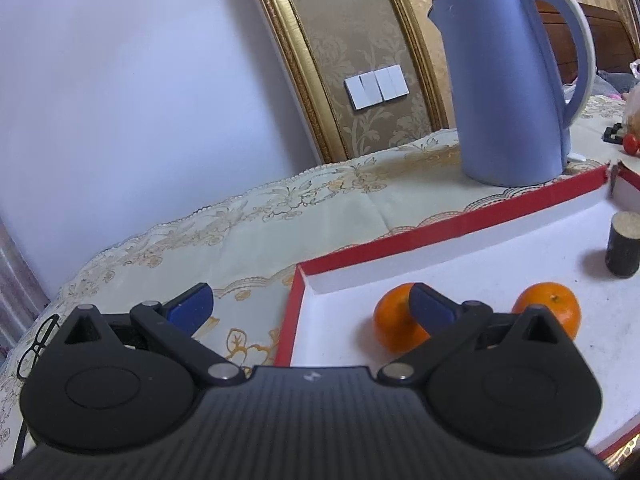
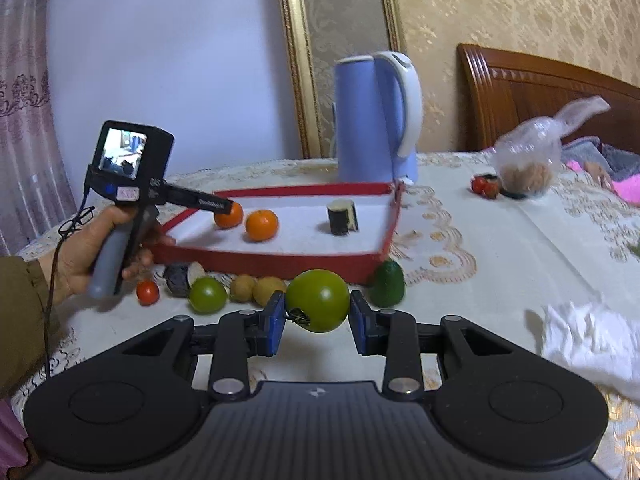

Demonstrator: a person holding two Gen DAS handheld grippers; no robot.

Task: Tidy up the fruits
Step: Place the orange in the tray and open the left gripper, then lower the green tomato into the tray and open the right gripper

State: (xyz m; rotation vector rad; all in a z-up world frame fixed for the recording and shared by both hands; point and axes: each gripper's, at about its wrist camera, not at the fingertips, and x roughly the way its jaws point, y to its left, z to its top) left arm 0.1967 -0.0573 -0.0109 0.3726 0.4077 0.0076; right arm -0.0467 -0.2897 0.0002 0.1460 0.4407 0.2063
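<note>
A red-rimmed white tray point(image 2: 280, 262) holds two oranges point(image 2: 262, 225) point(image 2: 229, 215) and a dark cut piece point(image 2: 343, 217). In the left wrist view the oranges point(image 1: 550, 308) point(image 1: 396, 322) lie just beyond my open, empty left gripper point(image 1: 310, 306), which hovers over the tray's left rim point(image 1: 290, 322). My right gripper point(image 2: 317, 318) is shut on a green tomato point(image 2: 318, 300), held above the tablecloth in front of the tray. On the cloth lie a second green tomato point(image 2: 207, 295), two small brown fruits point(image 2: 256, 289), a red tomato point(image 2: 147, 292), a dark cut piece point(image 2: 182, 278) and an avocado point(image 2: 386, 283).
A blue kettle point(image 2: 374, 120) stands behind the tray. A plastic bag point(image 2: 528, 160) and small red fruit point(image 2: 479, 185) sit at the back right. A white crumpled cloth point(image 2: 592, 344) lies at the right. Glasses point(image 1: 38, 344) lie at the table's left edge.
</note>
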